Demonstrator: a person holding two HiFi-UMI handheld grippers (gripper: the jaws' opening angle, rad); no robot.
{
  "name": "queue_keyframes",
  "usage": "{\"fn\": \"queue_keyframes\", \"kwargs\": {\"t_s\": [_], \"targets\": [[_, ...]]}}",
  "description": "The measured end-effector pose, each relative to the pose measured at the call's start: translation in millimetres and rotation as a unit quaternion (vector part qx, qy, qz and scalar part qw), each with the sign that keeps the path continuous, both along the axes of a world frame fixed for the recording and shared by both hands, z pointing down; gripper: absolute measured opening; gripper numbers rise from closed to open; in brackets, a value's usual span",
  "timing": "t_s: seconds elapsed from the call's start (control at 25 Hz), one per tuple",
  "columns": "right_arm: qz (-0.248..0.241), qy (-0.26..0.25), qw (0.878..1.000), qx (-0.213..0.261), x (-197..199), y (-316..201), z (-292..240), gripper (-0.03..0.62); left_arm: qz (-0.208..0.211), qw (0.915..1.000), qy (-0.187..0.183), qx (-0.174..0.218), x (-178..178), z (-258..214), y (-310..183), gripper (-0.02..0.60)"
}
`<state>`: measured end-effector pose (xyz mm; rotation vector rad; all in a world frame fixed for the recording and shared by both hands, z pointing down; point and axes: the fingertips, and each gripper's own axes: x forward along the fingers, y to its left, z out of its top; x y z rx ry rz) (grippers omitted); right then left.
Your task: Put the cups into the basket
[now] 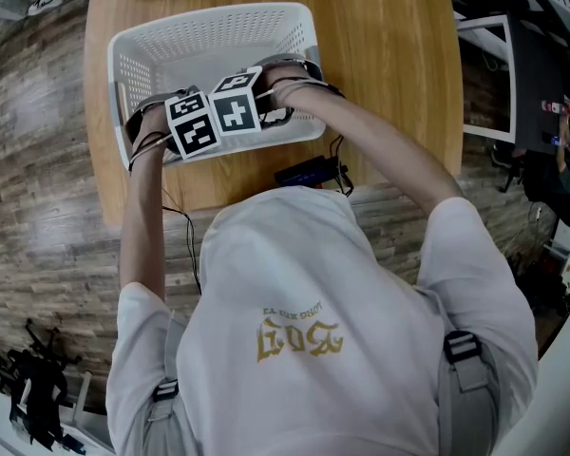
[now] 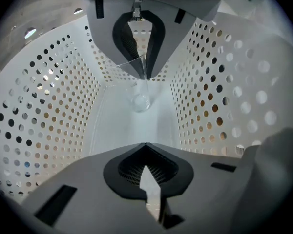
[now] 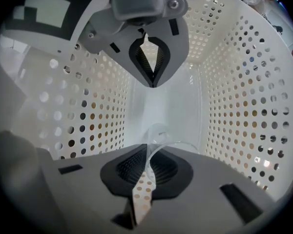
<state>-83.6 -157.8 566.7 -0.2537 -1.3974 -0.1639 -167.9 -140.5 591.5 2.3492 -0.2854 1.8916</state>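
My L claw (image 2: 145, 111), R claw (image 3: 149, 115) in basket (image 1: 209, 36) by near wall, both were released, L cup (image 2: 139, 100), R cup (image 3: 158, 133) at jaws

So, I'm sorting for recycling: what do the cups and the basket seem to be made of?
Basket: white, matte, probably moulded plastic, judging by its even rows of round holes. Cups: clear, glossy and thin-walled, likely plastic, though glass can't be ruled out; the white wall behind shows through them.

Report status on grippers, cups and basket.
Left gripper open, right gripper open, both inside white basket. Left clear cup and right clear cup ungripped, in basket. Nothing in the way.
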Motion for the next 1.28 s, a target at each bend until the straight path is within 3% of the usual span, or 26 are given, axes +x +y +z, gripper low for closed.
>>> {"fn": "queue_keyframes", "kwargs": {"t_s": [0.68, 1.28], "targets": [[-0.035, 0.038, 0.999, 0.014, 14, 6, 8, 0.026, 0.008, 0.9994, 0.011, -0.031, 4, 3, 11, -0.008], [-0.068, 0.076, 0.993, 0.053, 24, -7, 7, 0.026, -0.002, 0.9991, 0.022, -0.036, 3, -1, 9, -0.008]]}}
